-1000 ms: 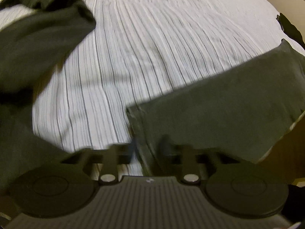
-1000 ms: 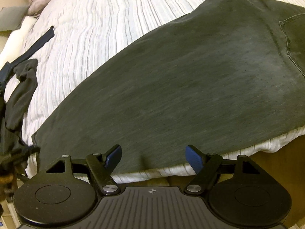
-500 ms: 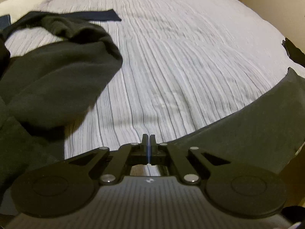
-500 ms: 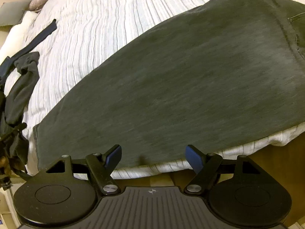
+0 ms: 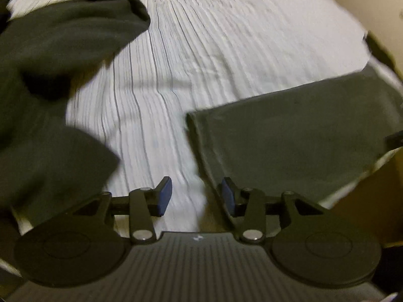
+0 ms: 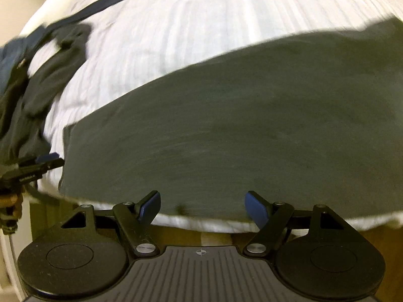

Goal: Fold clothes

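the grey garment (image 6: 239, 130) lies flat on the striped bed cover (image 5: 214, 50), along the near edge of the bed, and it looks smooth and ready for a fold. a pile of dark clothes (image 5: 50, 63) waits on the left side of the bed, well apart from it.

the left gripper (image 5: 196, 197) hangs just beside the short end of the grey garment. its jaws have just been opening and now stand partly apart, with only bed cover between them; the hem lies just to the right, by the right pad. the right gripper (image 6: 202, 207) hangs over the long near edge, with jaws wide apart and holding nothing.

i judge that the step in hand is the approach for a grasp. the next move calls for each gripper to go down and slide one finger under the cloth edge, then close. both grips should take all layers, otherwise the fold will come out crooked.
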Motion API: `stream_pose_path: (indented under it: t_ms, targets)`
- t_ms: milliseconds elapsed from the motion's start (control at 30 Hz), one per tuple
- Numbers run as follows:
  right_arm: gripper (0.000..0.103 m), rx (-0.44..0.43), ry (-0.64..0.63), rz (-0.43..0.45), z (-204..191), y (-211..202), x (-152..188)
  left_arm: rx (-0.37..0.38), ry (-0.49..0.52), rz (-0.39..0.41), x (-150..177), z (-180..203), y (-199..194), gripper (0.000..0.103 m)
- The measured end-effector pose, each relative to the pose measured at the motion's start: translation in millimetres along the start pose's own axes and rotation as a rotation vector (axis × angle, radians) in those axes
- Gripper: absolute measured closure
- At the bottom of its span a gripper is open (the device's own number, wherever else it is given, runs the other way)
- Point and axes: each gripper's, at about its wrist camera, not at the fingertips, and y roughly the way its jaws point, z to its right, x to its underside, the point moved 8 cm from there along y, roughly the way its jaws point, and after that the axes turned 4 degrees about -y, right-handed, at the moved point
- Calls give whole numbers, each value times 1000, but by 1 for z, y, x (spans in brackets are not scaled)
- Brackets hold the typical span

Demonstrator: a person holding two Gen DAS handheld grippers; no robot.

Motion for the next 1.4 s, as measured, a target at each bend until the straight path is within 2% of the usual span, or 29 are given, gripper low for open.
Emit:
stream_pose_path:
  t_ms: [33,133,233,333,433,467,533,667,767,900,1000,1033,1067,1100,1200,1400]
  targets:
    - [26,-6,-24,1,-5,1,0,36,-17,0,9,4,-3,61]
    - [26,-18,-48,-12,-14,5,2,65,-64,-21,26,3,9,61]
    - [26,-16,-45,-30,-15,9,3,79,-119,-18,24,-4,25,58]
    - [26,-6,-42,-31,-17,7,3,75,-97,-56,22,-6,43,57]
    - [25,11,-38,-38,-16,5,4,89,-118,-74,20,-6,50,58]
    - [25,16,-31,-40,-14,4,5,100,-125,-76,21,-5,48,60]
    - [25,25,-12,-39,-9,2,7,123,-139,-79,22,-4,43,74]
    - [25,33,25,-32,-4,0,6,153,-180,-73,24,-5,38,81]
    - [25,31,46,-17,-4,-3,2,152,-156,-54,18,2,30,89]
    - [25,49,87,34,9,-13,-3,199,-134,27,5,19,-8,93]
    - [25,96,145,69,32,-22,-2,248,-83,73,-15,45,-35,94]
    - [22,112,170,82,41,-25,-1,259,-57,81,-24,56,-40,94]
    - [7,122,200,104,51,-30,1,268,-30,88,-32,68,-45,95]
    - [1,133,229,126,61,-34,2,273,-9,95,-41,82,-48,95]
    - [1,134,313,166,87,-46,9,288,63,108,-63,126,-58,95]
    - [1,98,430,217,142,-75,34,317,242,69,-93,268,-54,96]
